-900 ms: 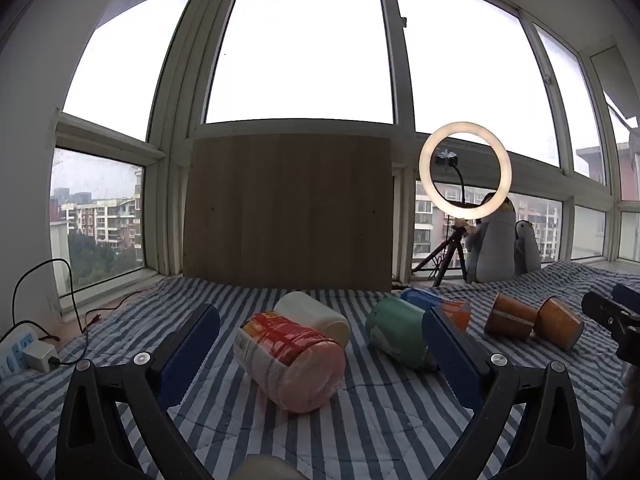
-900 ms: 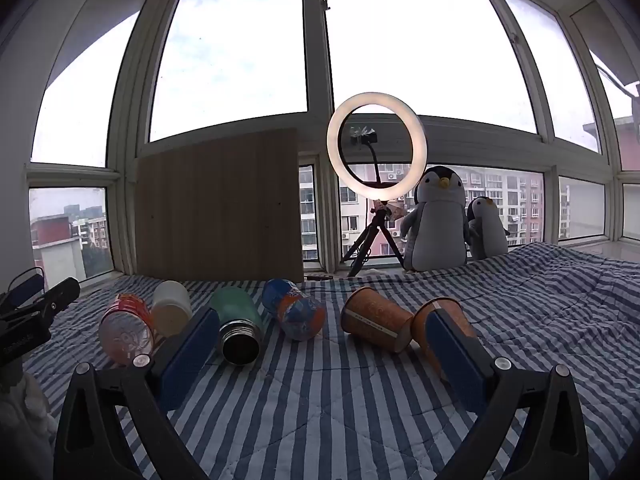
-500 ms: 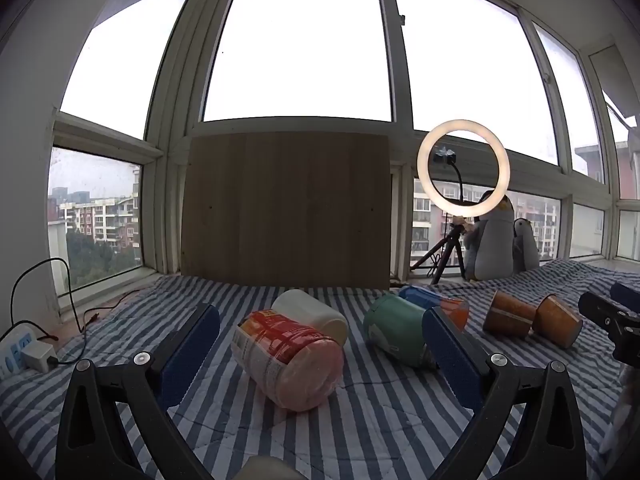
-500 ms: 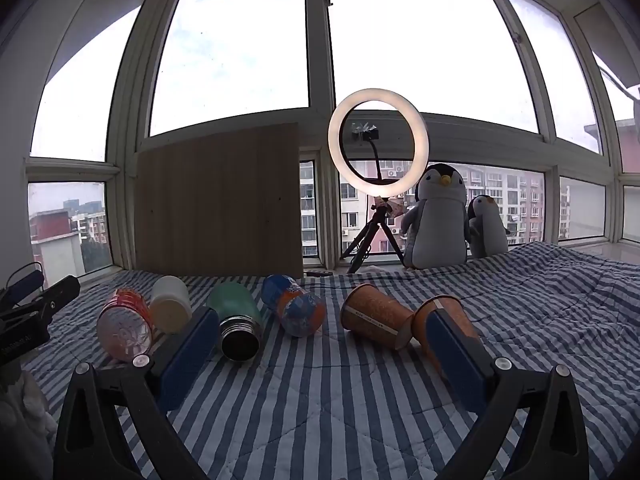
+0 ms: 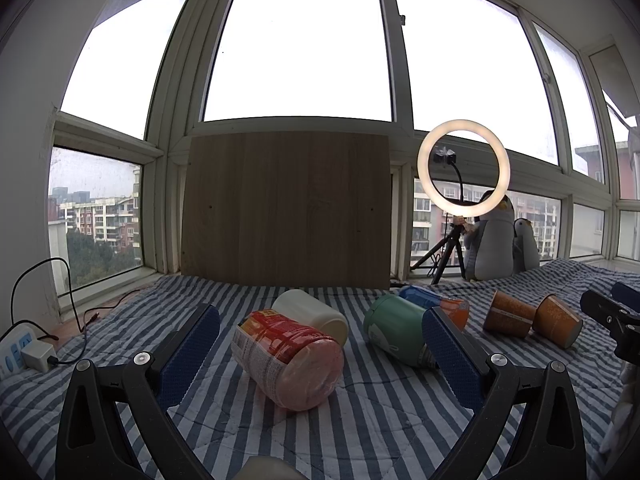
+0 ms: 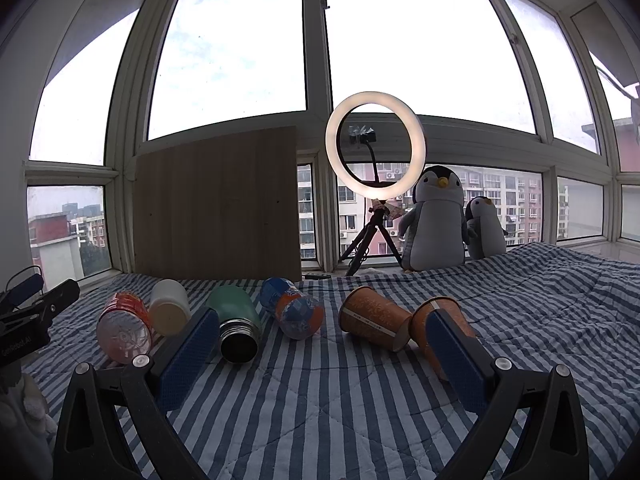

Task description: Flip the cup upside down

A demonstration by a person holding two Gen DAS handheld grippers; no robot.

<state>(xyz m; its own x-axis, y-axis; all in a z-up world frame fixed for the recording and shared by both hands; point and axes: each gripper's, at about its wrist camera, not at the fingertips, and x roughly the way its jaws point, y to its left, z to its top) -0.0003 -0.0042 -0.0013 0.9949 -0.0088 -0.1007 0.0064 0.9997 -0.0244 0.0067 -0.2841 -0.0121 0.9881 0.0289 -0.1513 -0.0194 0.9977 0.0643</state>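
Cup: six cups and bottles lie on their sides in a row across the striped bed, none flipped yet. The red cup [image 5: 286, 356] lies just ahead of the left gripper [image 5: 320, 354], jaws apart. The right gripper [image 6: 320, 354] is also empty, jaws apart. The green flask [image 6: 236, 326] looks empty.
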